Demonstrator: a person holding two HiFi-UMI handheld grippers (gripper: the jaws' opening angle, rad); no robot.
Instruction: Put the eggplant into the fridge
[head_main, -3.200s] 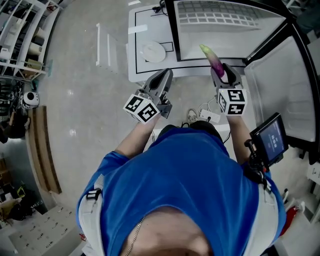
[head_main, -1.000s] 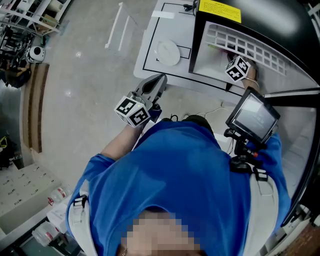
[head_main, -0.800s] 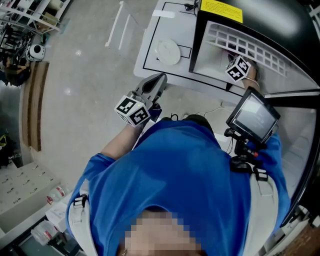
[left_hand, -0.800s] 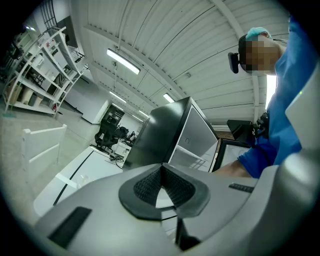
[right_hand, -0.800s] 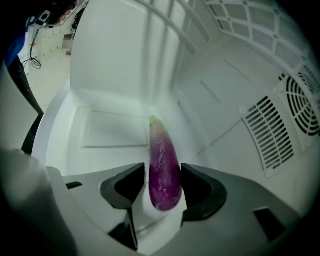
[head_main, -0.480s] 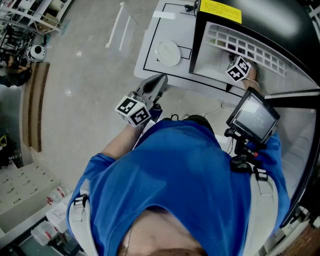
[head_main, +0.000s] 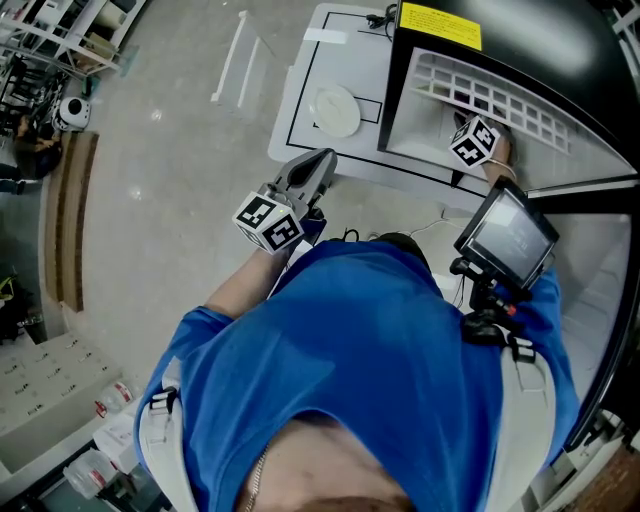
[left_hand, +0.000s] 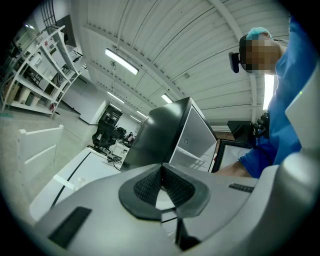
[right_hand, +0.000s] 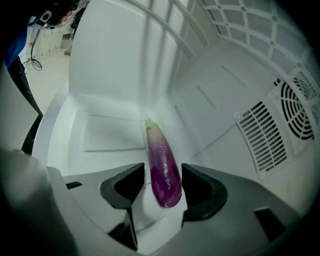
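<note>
The eggplant (right_hand: 161, 160), purple with a pale green tip, lies lengthwise on the white floor of the fridge (right_hand: 105, 132). My right gripper (right_hand: 162, 184) is open around its thick end, with a narrow gap at each pad. In the head view only the right gripper's marker cube (head_main: 474, 141) shows, reaching in under the fridge's wire shelf (head_main: 490, 85); the eggplant is hidden there. My left gripper (head_main: 316, 166) is shut and empty, held outside the fridge near the white table's front edge, its pads (left_hand: 161, 176) pressed together.
The black fridge (head_main: 530, 40) stands open at the upper right, with a vent grille (right_hand: 280, 125) on its back wall. Left of it is a white table (head_main: 330, 60) with a round plate (head_main: 335, 108). A small screen (head_main: 505, 235) hangs at the person's chest.
Three seconds ago the right gripper held the eggplant in front of the open fridge; now it is inside, jaws apart. Over the last second almost nothing has moved. The left gripper stays put.
</note>
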